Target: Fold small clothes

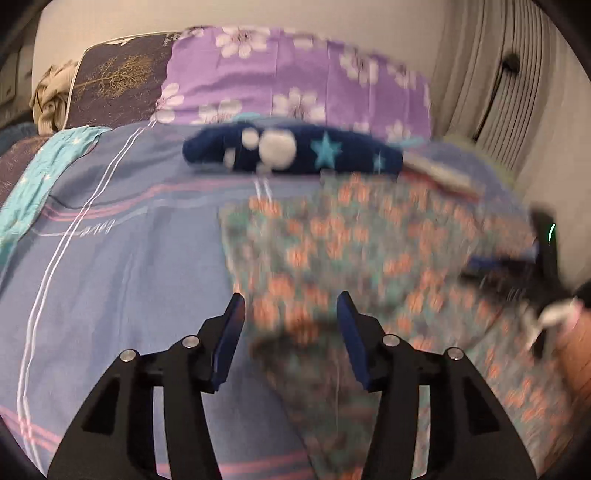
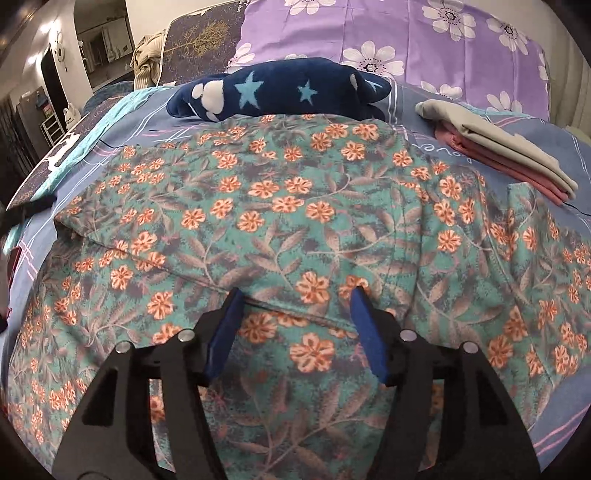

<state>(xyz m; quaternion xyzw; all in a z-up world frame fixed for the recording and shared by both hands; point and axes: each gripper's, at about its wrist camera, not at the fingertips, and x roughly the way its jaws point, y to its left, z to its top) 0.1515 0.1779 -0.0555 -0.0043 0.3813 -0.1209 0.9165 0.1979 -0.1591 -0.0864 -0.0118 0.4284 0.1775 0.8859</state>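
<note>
Left gripper (image 1: 290, 306) spread, nothing pinched, over blurred left edge of floral garment (image 1: 369, 258). Right gripper (image 2: 297, 302) also spread, hovering above garment middle. Garment lies partly folded on bedsheet (image 1: 129, 240). Step seems between folds; next needs fresh edge grip.

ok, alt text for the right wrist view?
The open right gripper hangs over a green floral garment spread on a blue striped bedsheet, with nothing between its jaws. Behind lie a navy star-patterned plush, a stack of folded clothes and a purple pillow.
</note>
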